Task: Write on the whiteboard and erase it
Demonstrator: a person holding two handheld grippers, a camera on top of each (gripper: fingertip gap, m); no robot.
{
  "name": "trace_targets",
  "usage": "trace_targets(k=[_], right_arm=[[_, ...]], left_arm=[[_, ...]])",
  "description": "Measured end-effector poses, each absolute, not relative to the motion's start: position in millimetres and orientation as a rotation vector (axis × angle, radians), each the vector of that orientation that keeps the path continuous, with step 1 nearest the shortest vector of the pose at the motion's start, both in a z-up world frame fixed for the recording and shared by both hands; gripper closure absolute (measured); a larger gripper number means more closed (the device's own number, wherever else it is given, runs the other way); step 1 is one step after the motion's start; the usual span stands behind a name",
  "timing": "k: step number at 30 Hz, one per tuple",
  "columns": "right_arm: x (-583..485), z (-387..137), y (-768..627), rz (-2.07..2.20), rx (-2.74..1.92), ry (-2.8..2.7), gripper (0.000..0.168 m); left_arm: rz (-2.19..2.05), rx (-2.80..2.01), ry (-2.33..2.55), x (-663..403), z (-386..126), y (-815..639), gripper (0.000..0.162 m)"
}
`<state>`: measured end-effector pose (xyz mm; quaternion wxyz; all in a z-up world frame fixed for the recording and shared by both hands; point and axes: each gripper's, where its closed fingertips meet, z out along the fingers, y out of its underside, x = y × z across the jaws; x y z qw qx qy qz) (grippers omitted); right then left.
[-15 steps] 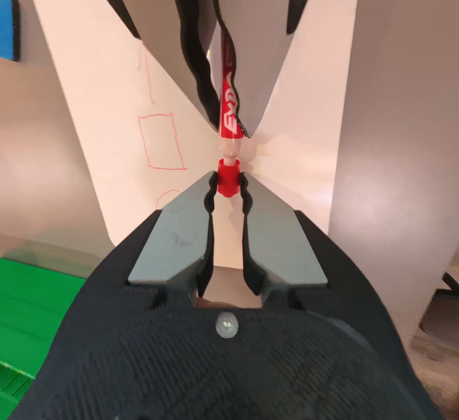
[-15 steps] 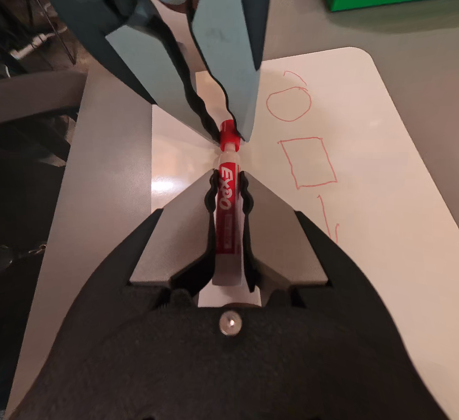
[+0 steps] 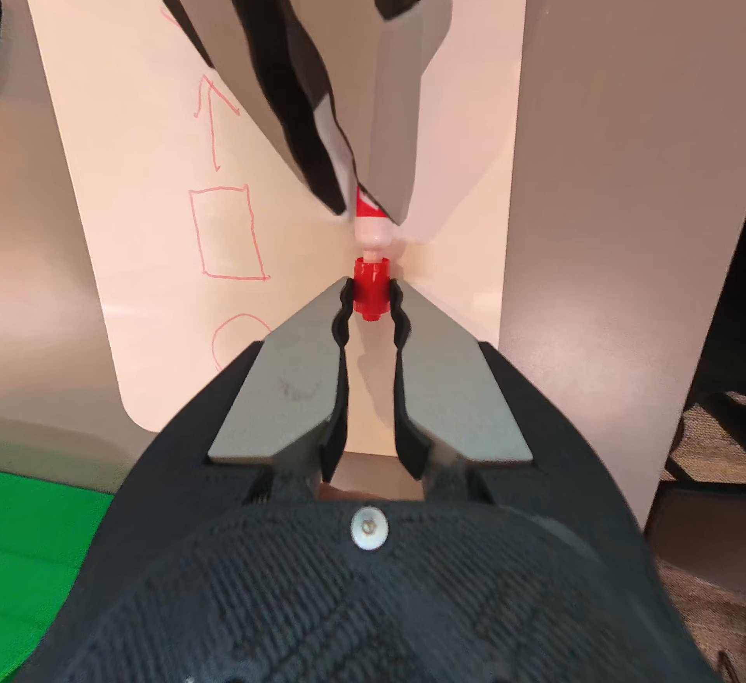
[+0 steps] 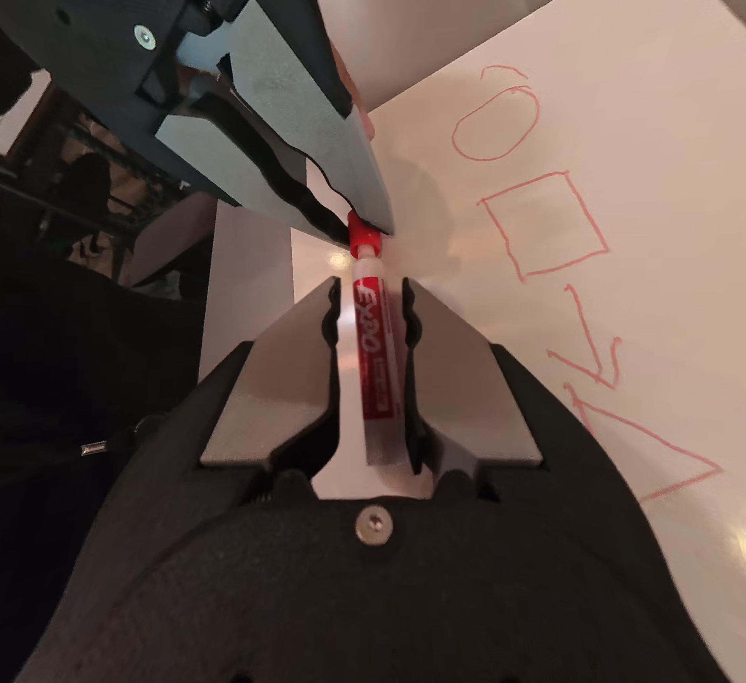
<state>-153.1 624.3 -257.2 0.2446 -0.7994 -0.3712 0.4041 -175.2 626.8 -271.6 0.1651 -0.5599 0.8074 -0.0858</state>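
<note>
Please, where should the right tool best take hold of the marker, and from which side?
Grip the marker on its labelled mid-barrel, coming from the tail end, where the right tool is. The barrel is straight and lies along its open fingers; the left tool is shut on the cap, so the nose end is taken.

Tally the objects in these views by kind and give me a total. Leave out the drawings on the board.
Grippers: 2 (left gripper, right gripper)
Red marker: 1
Red marker cap: 1
Whiteboard: 1
Green object beside the board: 1
Total: 6
</note>
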Motion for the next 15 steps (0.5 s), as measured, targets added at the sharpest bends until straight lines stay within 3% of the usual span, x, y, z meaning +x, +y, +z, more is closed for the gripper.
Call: trace_targets(k=[9,15], right_arm=[[-104,-244,606,0.889,-2.090,-1.059,0.119],[-76,-260,591,0.754,-2.111,-1.047,0.131]], left_arm=[[-0.199,-1.626,2.361,-176,-273,625,0.146],[-0.174,-1.615,2.396,-175,-273,625,0.146]])
